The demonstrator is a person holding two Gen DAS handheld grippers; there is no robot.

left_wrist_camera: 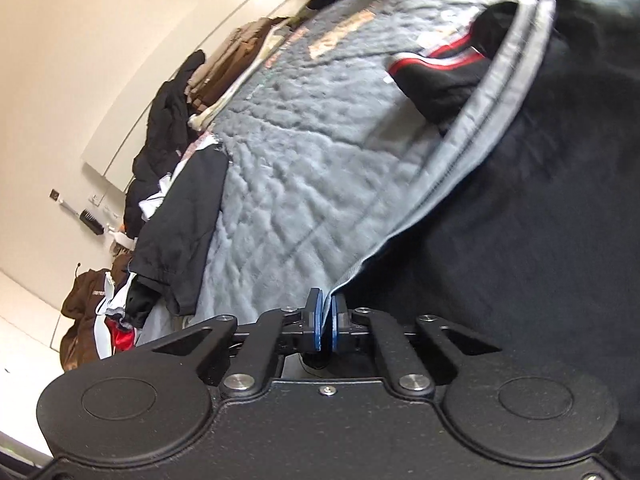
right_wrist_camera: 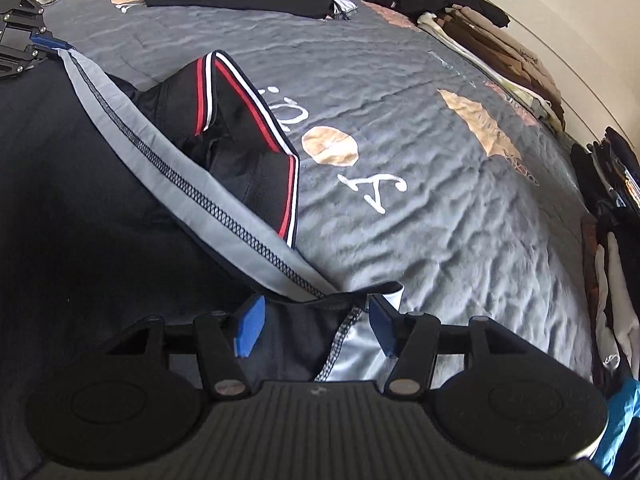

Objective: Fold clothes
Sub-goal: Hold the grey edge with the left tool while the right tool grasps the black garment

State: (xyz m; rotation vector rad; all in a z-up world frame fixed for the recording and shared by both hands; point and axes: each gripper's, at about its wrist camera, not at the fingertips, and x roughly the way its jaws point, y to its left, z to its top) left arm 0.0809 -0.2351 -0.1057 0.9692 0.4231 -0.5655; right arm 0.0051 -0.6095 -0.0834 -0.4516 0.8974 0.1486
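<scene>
Left gripper pinches the grey hem; right gripper gapes around its corner.

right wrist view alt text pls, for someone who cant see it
The right tool is open around the corner of a dark garment with a grey band, spread on a grey quilt. Folded clothes line the far edge.
</scene>
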